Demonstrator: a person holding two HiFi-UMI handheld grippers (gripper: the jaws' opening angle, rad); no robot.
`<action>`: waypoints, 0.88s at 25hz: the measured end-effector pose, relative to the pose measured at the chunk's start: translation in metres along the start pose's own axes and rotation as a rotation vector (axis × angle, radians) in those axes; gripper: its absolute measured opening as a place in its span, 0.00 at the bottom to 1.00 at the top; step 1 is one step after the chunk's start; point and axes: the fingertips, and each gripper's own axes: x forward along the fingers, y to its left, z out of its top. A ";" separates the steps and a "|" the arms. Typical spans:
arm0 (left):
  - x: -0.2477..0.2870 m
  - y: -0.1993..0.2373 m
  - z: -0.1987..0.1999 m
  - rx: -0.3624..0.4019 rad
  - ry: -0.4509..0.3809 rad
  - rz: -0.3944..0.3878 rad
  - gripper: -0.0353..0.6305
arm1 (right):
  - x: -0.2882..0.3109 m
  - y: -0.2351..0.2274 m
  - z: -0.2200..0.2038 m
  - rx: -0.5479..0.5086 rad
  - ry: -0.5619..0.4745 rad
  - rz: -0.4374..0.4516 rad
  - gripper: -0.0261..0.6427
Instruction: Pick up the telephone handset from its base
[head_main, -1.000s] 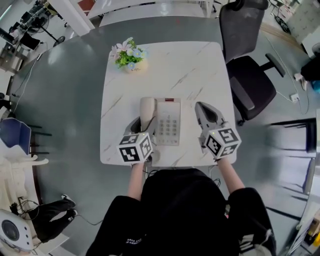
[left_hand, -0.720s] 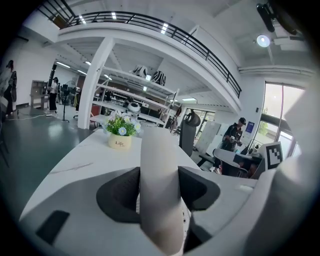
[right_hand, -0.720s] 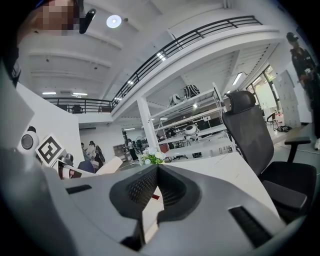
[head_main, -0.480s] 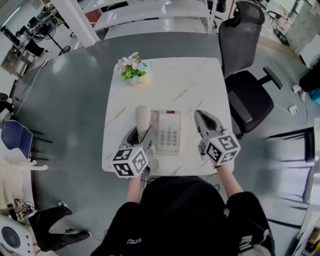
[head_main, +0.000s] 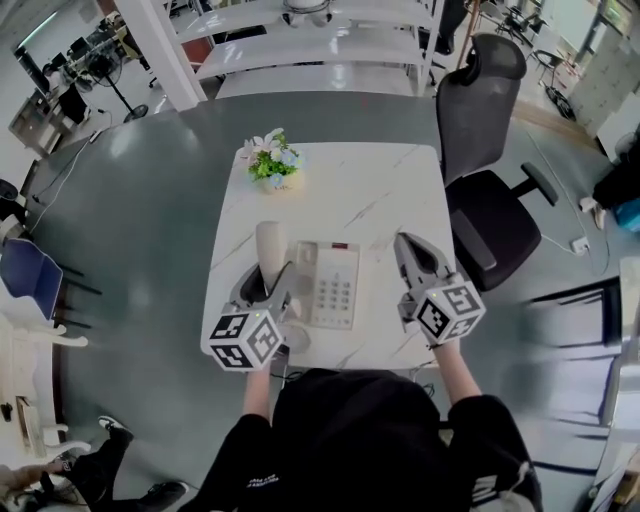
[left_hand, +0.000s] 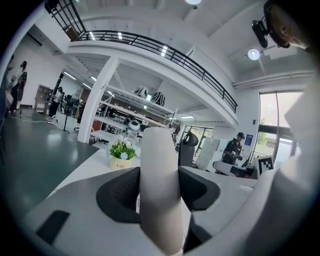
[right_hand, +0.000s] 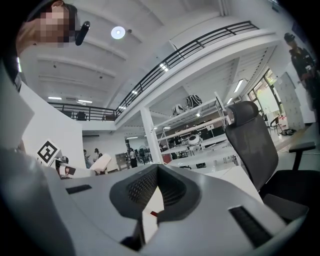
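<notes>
The cream telephone handset (head_main: 267, 243) is off its base (head_main: 331, 286) and hangs above the table to the base's left. My left gripper (head_main: 266, 283) is shut on its lower half. In the left gripper view the handset (left_hand: 159, 150) stands upright between the two dark pads, pointing away from me. The white keypad base lies flat near the table's front edge, its cradle side bare. My right gripper (head_main: 405, 243) hovers right of the base, and its jaws (right_hand: 156, 170) meet with nothing between them. The right gripper view also catches the raised handset (right_hand: 102, 162) at the left.
The marble-patterned white table (head_main: 390, 190) carries a small pot of flowers (head_main: 272, 160) at its far left corner. A black office chair (head_main: 490, 150) stands at the table's right side. Grey floor surrounds the table, with shelving and desks further back.
My left gripper has risen and drifted left, lifting the handset off the base's cradle. The right gripper has risen a little beside the base.
</notes>
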 end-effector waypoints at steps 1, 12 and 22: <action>-0.001 0.000 0.004 -0.001 -0.013 -0.001 0.37 | 0.000 0.000 0.004 -0.004 -0.008 0.000 0.03; -0.019 0.000 0.039 -0.016 -0.126 -0.004 0.37 | -0.001 0.004 0.025 -0.060 -0.055 -0.001 0.02; -0.032 0.005 0.057 -0.014 -0.191 0.010 0.37 | -0.003 0.004 0.034 -0.095 -0.086 -0.010 0.02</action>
